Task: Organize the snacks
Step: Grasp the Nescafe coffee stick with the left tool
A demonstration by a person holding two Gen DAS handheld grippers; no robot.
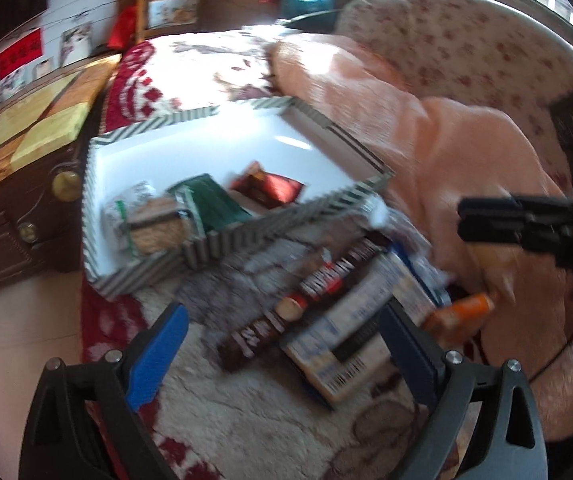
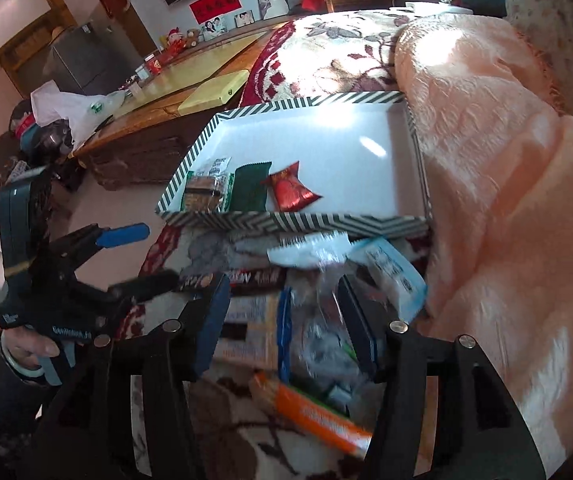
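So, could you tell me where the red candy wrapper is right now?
In the right wrist view, the red candy wrapper lies inside the striped box, right of the green packet.

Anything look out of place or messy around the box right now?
Yes. Only three snacks sit in the striped box; the rest lie in a loose overlapping heap on the blanket in front, chocolate bar askew across a carton.

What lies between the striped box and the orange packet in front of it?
Loose snacks: between the striped box and the orange packet lie a white wrapper, a dark chocolate bar and a clear bag, seen in the right wrist view.
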